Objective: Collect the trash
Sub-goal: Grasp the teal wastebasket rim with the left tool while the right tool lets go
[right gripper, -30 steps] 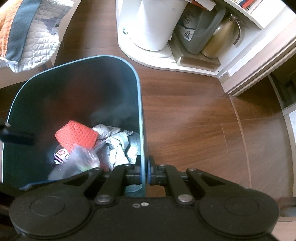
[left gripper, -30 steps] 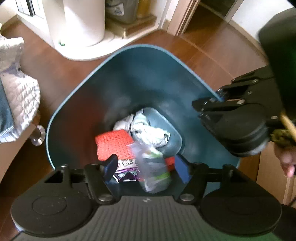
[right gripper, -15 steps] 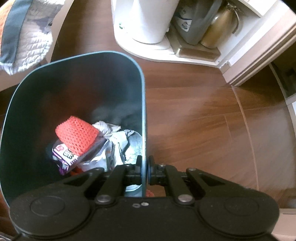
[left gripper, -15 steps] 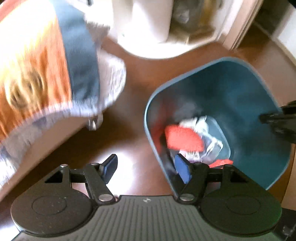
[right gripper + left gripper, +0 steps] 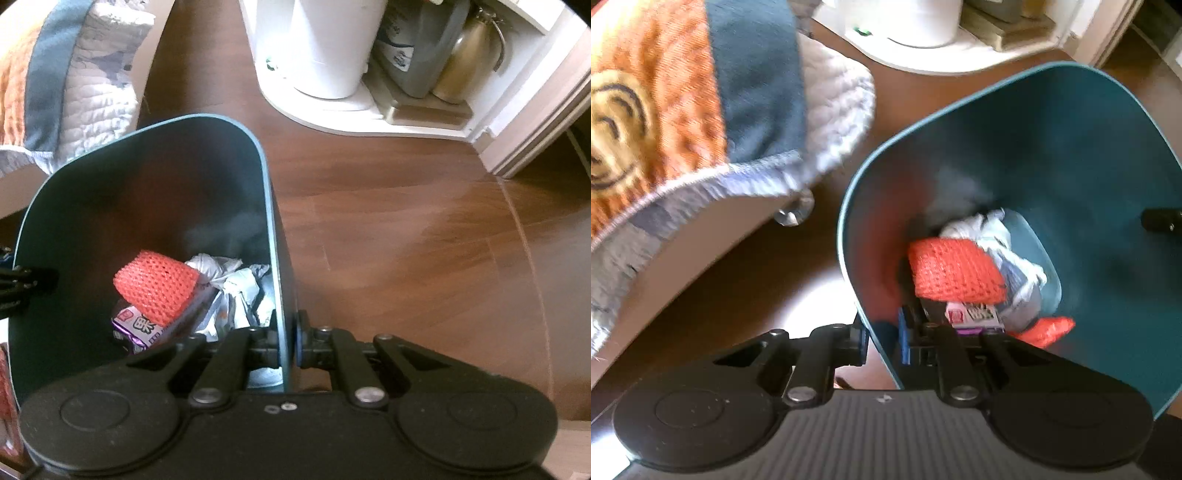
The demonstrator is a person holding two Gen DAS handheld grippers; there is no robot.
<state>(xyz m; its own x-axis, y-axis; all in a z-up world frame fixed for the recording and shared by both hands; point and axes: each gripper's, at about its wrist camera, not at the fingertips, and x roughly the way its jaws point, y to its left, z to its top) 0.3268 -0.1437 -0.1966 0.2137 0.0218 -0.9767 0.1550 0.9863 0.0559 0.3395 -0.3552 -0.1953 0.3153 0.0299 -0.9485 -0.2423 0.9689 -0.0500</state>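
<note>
Though unlifted, bin (image 5: 271, 206) wall btwn right gripper (image 5: 286, 345).

Black left claw (image 5: 882, 345), blue finger pads (image 5: 904, 341), silver screws, ribbed grey housing, round black discs

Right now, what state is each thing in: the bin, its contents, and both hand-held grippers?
Teal bin: upright on the floor, no lid, partly filled.
Orange foam net: inside the bin, on top of the pile.
Purple wrapper: inside, partly under the net.
Crumpled white paper: inside, at the bottom.
Left hand-held gripper: shut on the bin's wall.
Right hand-held gripper: shut on the opposite wall.
</note>
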